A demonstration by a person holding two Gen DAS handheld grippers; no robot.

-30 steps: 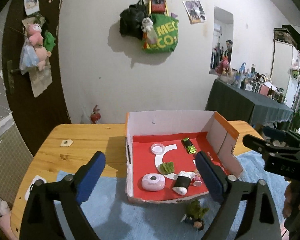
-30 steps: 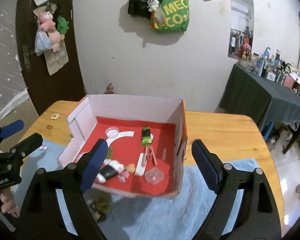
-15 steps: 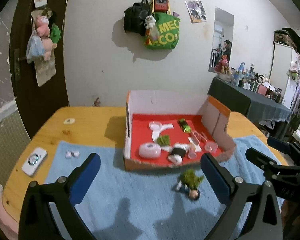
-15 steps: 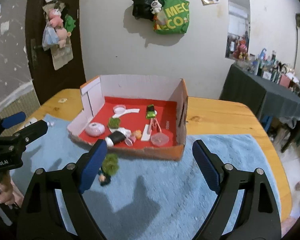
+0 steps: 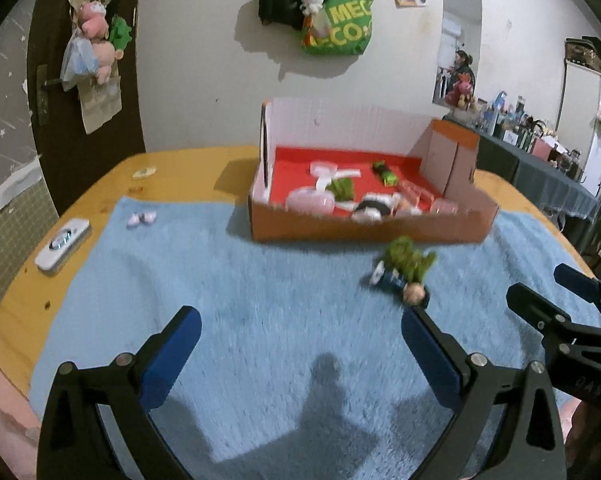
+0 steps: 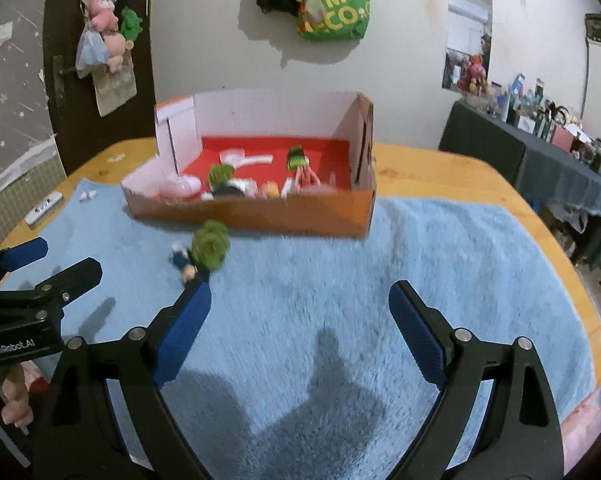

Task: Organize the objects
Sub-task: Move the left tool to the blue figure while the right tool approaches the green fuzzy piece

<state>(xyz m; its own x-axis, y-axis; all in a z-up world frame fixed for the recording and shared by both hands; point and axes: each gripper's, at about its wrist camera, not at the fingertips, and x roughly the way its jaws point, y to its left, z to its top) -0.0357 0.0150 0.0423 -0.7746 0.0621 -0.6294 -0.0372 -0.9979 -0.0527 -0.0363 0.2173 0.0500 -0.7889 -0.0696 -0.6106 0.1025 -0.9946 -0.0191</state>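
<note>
An orange cardboard box (image 5: 364,230) with a red floor stands at the far side of the blue towel (image 5: 260,300); it also shows in the right wrist view (image 6: 260,216). It holds several small toys, among them a green toy car (image 5: 385,173) and a pink round case (image 5: 310,202). A green-haired doll (image 5: 404,270) lies on the towel just in front of the box, also seen in the right wrist view (image 6: 202,252). My left gripper (image 5: 300,344) is open and empty above the towel. My right gripper (image 6: 300,312) is open and empty too.
A white remote-like device (image 5: 62,242) lies on the wooden table (image 5: 172,168) at the left edge. A small pale hair clip (image 5: 140,219) lies on the towel's far left corner. A dark-clothed side table (image 6: 540,160) stands at the right.
Both grippers have pulled back and lower, away from the box. The box and doll now sit farther off. Nothing was grasped.
</note>
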